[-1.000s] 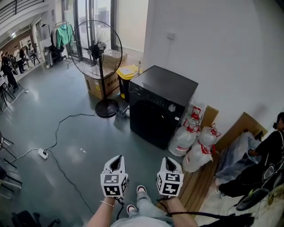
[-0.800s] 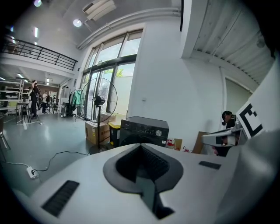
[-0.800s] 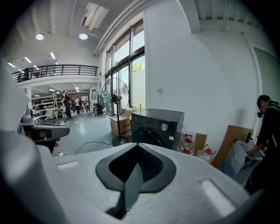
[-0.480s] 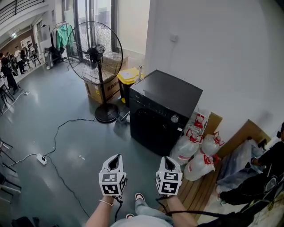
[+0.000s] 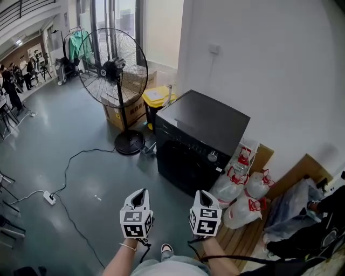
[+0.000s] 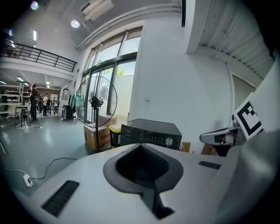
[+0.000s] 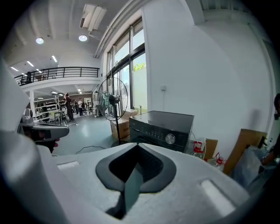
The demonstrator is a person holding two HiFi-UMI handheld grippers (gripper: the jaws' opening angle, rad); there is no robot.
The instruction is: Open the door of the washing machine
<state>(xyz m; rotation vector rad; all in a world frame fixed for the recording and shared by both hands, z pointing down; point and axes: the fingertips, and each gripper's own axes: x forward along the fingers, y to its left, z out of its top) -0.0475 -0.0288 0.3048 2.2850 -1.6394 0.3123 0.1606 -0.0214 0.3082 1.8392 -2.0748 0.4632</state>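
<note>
Washing machine (image 5: 202,143) well ahead of both grippers, door (image 5: 183,164) closed.
Left gripper (image 5: 140,193) and right gripper (image 5: 204,195), jaws together, may skid off the door.

We see a grey floor (image 5: 81,140) and a plain white wall (image 5: 269,70) at two o'clock. At eleven a pedestal fan (image 5: 110,67) stands before tall windows (image 5: 116,16), with a cardboard box (image 5: 110,114) behind its pole. A power strip (image 5: 49,198) lies at nine. Ceiling lights (image 7: 83,38) glow overhead.
</note>
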